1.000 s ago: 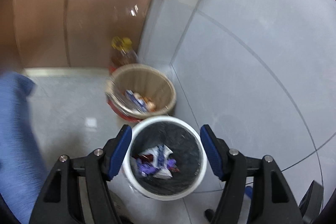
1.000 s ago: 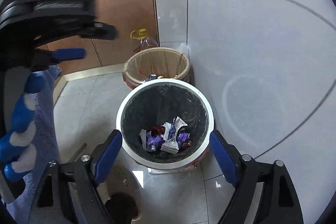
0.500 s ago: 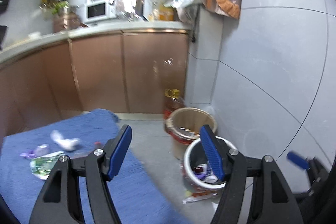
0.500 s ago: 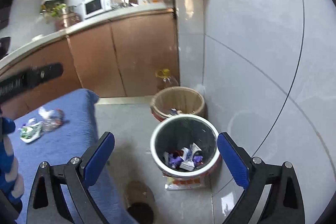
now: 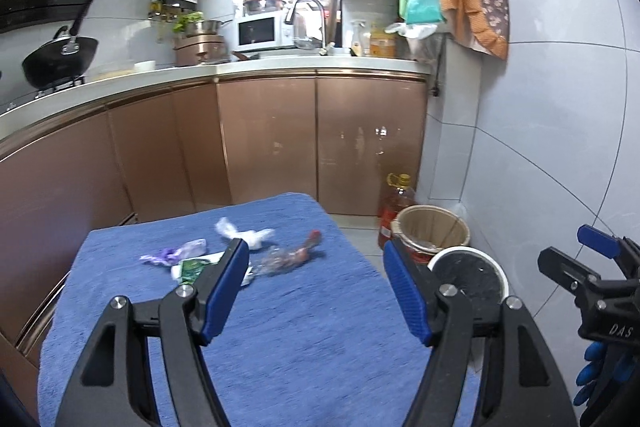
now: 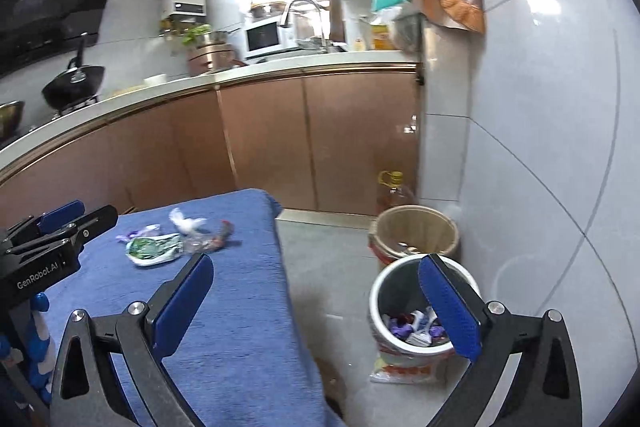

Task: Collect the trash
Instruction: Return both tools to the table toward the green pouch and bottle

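Several wrappers lie on the blue cloth (image 5: pixel 280 323): a purple wrapper (image 5: pixel 162 255), a green packet (image 5: pixel 191 267), a white crumpled wrapper (image 5: pixel 244 233) and a clear-and-red wrapper (image 5: pixel 290 255). They also show in the right wrist view, with the green packet (image 6: pixel 154 249) nearest. The white-rimmed bin (image 6: pixel 416 311) on the floor holds wrappers. My left gripper (image 5: pixel 316 287) is open and empty above the cloth, short of the wrappers. My right gripper (image 6: pixel 316 307) is open and empty between the cloth's right edge and the bin.
A tan lined bin (image 6: pixel 414 231) and an oil bottle (image 6: pixel 394 191) stand behind the white bin by the tiled wall. Brown cabinets (image 5: pixel 272 143) and a worktop run along the back. A flat packet (image 6: pixel 400 371) lies under the white bin.
Both grippers have lifted and swung away from over the white bin toward the blue cloth. The wrappers on the cloth have come into view. Both stay open and empty.
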`<action>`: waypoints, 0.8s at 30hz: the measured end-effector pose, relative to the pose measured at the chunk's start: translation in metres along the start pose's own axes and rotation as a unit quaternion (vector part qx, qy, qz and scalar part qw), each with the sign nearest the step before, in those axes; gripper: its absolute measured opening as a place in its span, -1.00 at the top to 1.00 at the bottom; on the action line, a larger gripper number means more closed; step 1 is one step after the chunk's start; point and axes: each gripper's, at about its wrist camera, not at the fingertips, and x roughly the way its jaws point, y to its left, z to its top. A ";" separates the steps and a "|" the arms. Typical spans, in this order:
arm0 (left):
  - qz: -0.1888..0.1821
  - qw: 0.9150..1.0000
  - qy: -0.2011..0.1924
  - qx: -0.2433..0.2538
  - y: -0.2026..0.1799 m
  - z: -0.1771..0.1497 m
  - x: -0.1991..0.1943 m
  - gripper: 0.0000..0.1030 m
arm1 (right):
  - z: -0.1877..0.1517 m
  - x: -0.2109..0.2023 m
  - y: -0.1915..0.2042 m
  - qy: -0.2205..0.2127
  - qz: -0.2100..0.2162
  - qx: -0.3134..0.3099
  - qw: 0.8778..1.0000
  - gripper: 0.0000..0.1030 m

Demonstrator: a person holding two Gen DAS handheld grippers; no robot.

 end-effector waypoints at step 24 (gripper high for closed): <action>0.061 0.997 0.046 -0.023 0.094 -0.016 0.061 -0.32 | 0.014 0.079 0.066 0.062 0.065 -0.046 0.995 -1.00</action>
